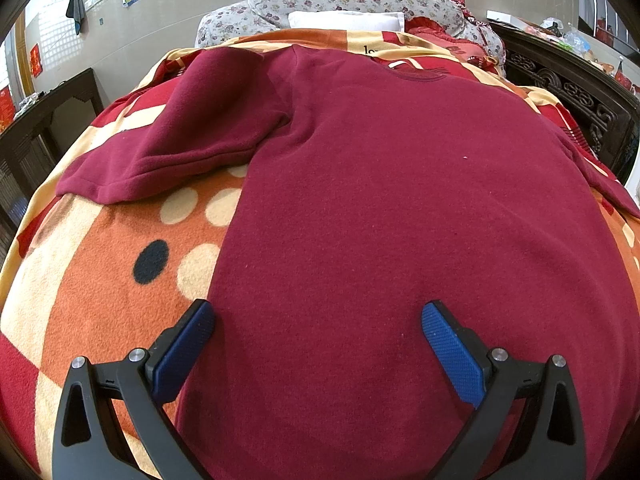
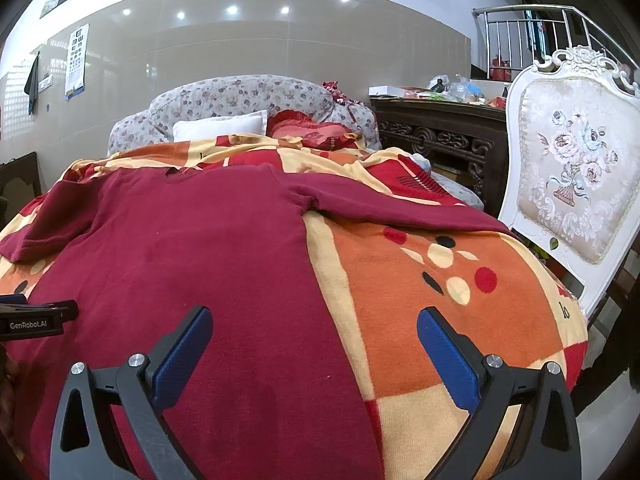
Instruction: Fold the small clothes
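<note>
A dark red long-sleeved top (image 1: 380,184) lies spread flat on a patterned blanket, neck hole towards the far pillows. Its left sleeve (image 1: 168,140) angles out over the blanket. In the right wrist view the same top (image 2: 192,248) fills the left half, and its right sleeve (image 2: 400,208) stretches towards the chair. My left gripper (image 1: 318,316) hovers open over the hem's left side, blue pads wide apart with nothing between them. Over the hem's right edge my right gripper (image 2: 314,320) stands open as well. The left gripper's body (image 2: 36,316) shows at the left border.
The orange, red and cream blanket (image 2: 460,292) covers a bed. A white pillow (image 2: 220,124) and red cushion (image 2: 312,130) lie at the head against a floral headboard (image 2: 248,92). A white ornate chair (image 2: 572,184) stands close on the right. Dark carved furniture (image 1: 568,88) flanks the bed.
</note>
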`<state>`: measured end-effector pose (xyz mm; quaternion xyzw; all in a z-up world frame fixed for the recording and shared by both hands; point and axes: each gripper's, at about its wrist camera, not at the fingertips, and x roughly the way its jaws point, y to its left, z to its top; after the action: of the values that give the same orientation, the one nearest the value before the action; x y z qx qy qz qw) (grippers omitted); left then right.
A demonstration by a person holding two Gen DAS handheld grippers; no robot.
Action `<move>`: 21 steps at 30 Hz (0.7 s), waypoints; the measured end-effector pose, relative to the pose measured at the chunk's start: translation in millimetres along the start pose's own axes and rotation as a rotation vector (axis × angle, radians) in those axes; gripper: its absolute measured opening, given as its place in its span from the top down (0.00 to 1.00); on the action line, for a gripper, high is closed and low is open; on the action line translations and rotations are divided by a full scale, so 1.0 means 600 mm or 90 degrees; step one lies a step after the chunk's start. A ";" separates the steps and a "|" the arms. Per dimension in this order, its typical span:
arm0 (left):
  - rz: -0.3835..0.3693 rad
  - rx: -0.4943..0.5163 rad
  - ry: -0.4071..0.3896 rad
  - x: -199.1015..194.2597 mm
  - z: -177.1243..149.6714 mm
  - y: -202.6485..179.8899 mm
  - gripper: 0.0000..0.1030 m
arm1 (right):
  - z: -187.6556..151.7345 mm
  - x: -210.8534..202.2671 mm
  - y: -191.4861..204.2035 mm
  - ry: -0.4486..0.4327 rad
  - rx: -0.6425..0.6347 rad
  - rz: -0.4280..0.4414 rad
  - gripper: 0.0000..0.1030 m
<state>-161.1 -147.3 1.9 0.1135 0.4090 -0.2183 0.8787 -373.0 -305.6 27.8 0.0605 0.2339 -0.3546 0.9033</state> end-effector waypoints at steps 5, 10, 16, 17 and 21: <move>-0.002 -0.001 0.001 -0.001 0.000 0.000 0.00 | -0.001 0.001 0.001 0.002 -0.002 -0.001 0.00; -0.002 -0.002 0.000 -0.003 0.000 0.001 0.00 | 0.001 0.010 0.009 0.022 -0.019 -0.022 0.00; -0.001 -0.002 0.001 -0.003 0.000 0.001 0.00 | 0.004 0.023 0.030 0.050 -0.060 -0.067 0.00; -0.002 -0.002 0.000 -0.003 0.000 0.001 0.00 | 0.004 0.025 0.032 0.052 -0.065 -0.073 0.00; 0.001 -0.001 0.000 -0.004 -0.001 0.001 0.00 | 0.004 0.027 0.033 0.061 -0.068 -0.082 0.00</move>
<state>-162.8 -145.6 3.5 0.1132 0.4091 -0.2176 0.8789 -348.4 -301.5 21.2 0.0137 0.2987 -0.3953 0.8685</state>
